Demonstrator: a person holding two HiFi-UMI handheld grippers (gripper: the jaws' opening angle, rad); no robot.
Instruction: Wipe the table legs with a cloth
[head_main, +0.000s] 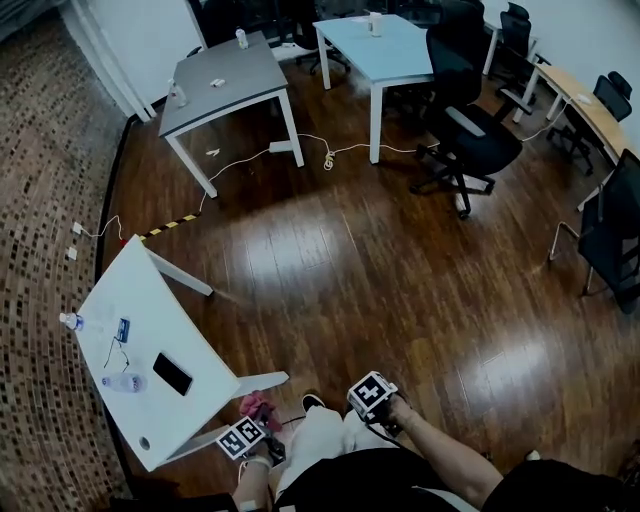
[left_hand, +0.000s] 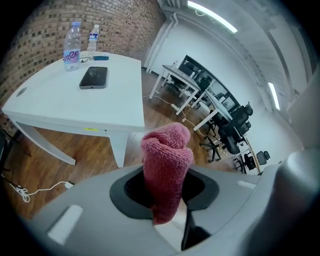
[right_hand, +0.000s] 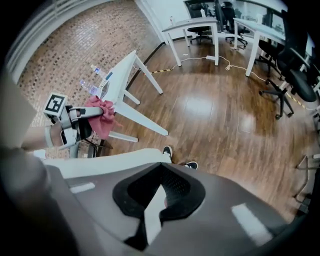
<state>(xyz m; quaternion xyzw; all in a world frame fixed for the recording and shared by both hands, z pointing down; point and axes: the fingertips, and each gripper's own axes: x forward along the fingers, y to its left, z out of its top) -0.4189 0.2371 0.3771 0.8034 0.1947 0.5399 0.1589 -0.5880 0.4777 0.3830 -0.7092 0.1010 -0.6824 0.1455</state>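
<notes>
- The person's light trousers (head_main: 320, 440) and a dark shoe (head_main: 312, 402) are showing at the near edge of the head view, on the wooden floor (head_main: 380, 260).
- The left tool (head_main: 250, 428) (left_hand: 167, 190) (right_hand: 75, 122) is clamping the pink cloth (head_main: 255, 405) (left_hand: 166, 165) (right_hand: 100, 120) between its jaws, and the folded cloth is sticking up past the tips.
- The right tool (head_main: 375, 400) (right_hand: 159, 200) is pointing steeply down at the floor on the right of the left tool, with its jaws pressed together and nothing between them.
- The cloth is hanging just beside the near leg (head_main: 255, 382) (left_hand: 117, 147) of the white counter (head_main: 140, 330) (left_hand: 60, 100) (right_hand: 120, 75). No view is showing whether the two are touching.
- The white counter is standing to the near left, and its far leg (head_main: 180, 275) is slanting out onto the floor.
- A black phone (head_main: 172, 374) (left_hand: 93, 77) is lying flat on the counter, with one water bottle (head_main: 125, 383) (left_hand: 72, 46) to its left and a second bottle (head_main: 75, 322) (left_hand: 93, 37) further along the left edge.
- A white cable (head_main: 250, 160) is trailing across the floor beyond the white counter.
- A grey counter (head_main: 225, 85) is standing far off, with a pale blue counter (head_main: 375, 50) to its right.
- Black office chairs (head_main: 465, 130) are standing at the far right.
</notes>
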